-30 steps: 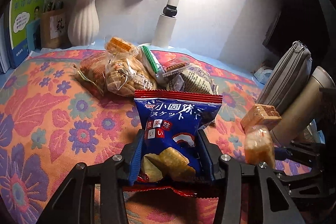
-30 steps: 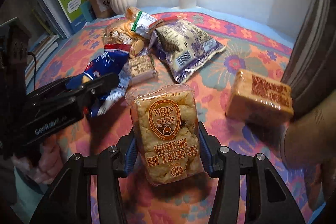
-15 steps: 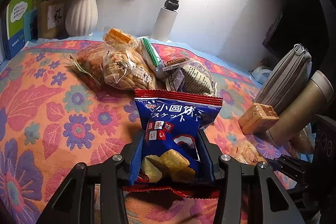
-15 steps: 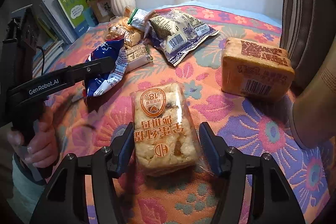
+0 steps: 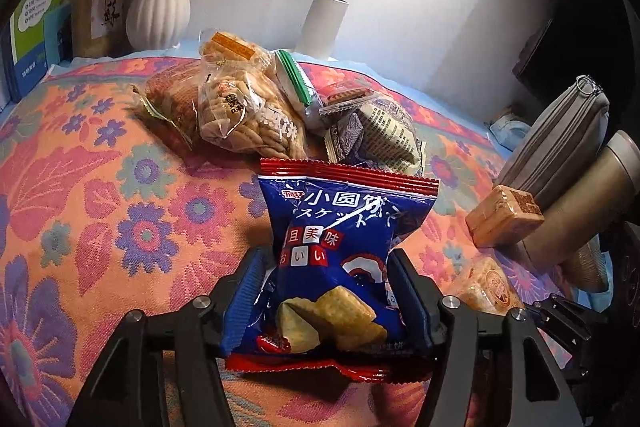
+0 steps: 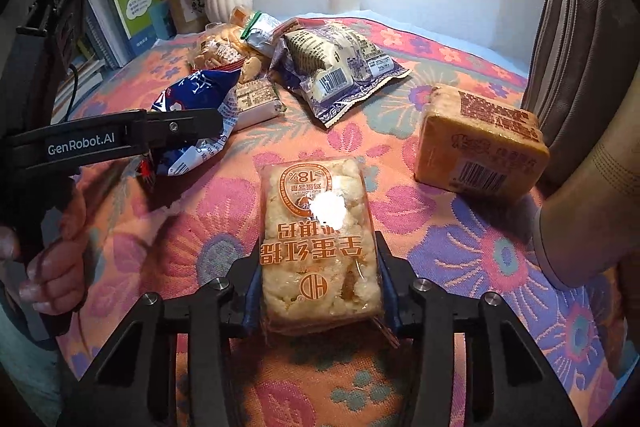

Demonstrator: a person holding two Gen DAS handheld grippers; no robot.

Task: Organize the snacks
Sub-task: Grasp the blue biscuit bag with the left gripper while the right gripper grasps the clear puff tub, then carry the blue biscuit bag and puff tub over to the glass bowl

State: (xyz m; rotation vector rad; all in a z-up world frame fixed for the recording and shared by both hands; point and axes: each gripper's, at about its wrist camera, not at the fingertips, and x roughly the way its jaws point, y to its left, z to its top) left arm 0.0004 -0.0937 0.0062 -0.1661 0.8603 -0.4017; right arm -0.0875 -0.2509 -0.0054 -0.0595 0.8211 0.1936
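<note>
Honestly, my left gripper (image 5: 326, 291) pinches the blue biscuit bag (image 5: 340, 259) low above the floral cloth (image 5: 100, 187), so its slick film may slide out; my right gripper (image 6: 318, 287) clamps the puffed rice cake (image 6: 318, 243), which may crumble.

The left gripper (image 5: 334, 301) points forward, its two fingers (image 5: 248, 291) closed tightly on a blue snack bag. From the right wrist view a bare hand (image 6: 48, 263) wraps its handle from below. The right gripper (image 6: 318, 291) sits low, its fingers (image 6: 252, 291) pressed against both sides of a clear-wrapped puffed cake; whether it actually clamps is hard to judge.
</note>
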